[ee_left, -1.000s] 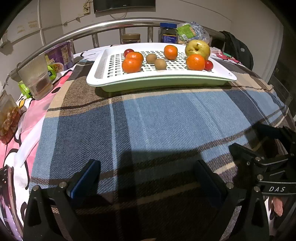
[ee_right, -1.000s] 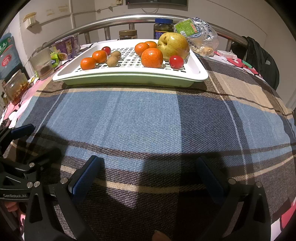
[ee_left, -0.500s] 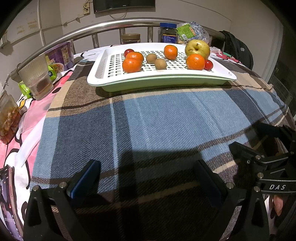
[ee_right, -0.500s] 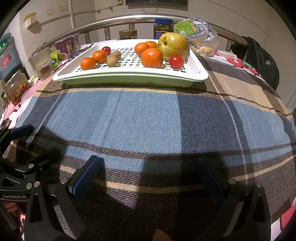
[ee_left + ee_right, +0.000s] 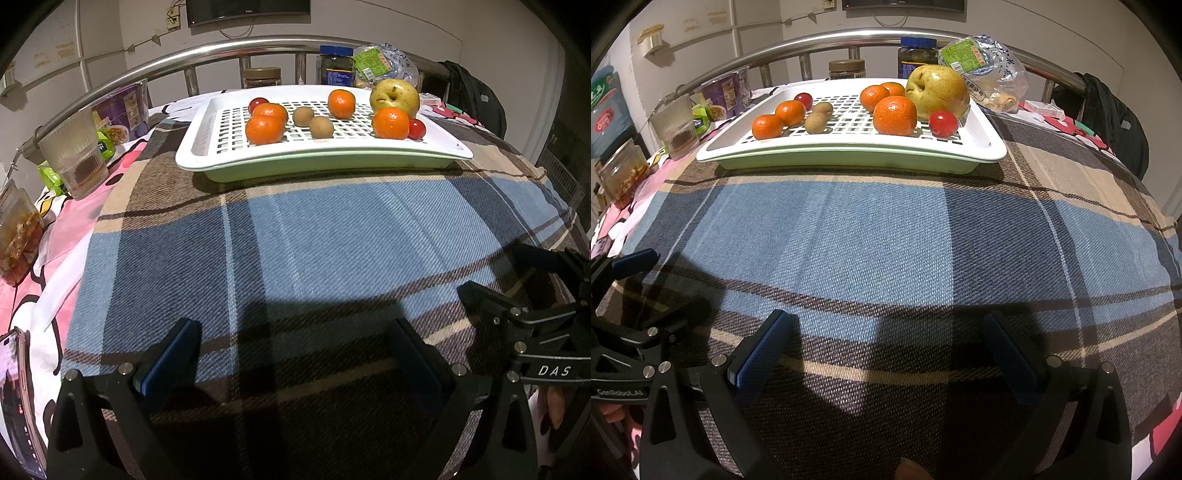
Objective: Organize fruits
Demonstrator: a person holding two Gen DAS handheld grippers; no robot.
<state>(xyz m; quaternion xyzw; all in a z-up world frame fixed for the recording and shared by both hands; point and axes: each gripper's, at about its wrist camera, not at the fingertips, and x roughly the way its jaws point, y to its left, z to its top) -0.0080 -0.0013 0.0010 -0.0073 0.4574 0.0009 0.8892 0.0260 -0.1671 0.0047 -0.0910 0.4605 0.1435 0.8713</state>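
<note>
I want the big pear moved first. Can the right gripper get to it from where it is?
Probably yes. The right gripper is open, and only bare plaid cloth lies ahead of it. The pear sits at the tray's far right, behind an orange and small tomato.

Bed point(image 5: 314, 236) under a blue, brown and cream plaid blanket point(image 5: 871, 236), steel rail point(image 5: 155, 64) curving across its far end. Ahead of both pairs of fingers, well apart from them, a white slotted tray point(image 5: 192, 155) lies flat on the blanket. Beyond the left fingers point(image 5: 170, 354), off to their left on a pink printed sheet point(image 5: 70, 221): ribbed glass tumbler point(image 5: 75, 155), then a clear tub of food point(image 5: 16, 236) nearer the edge. A phone point(image 5: 16, 398) lies at the near left edge. Past the tray by the rail: brown-lidded jar point(image 5: 846, 69), blue-lidded jar point(image 5: 917, 55), clear bag with green label point(image 5: 991, 75).
</note>
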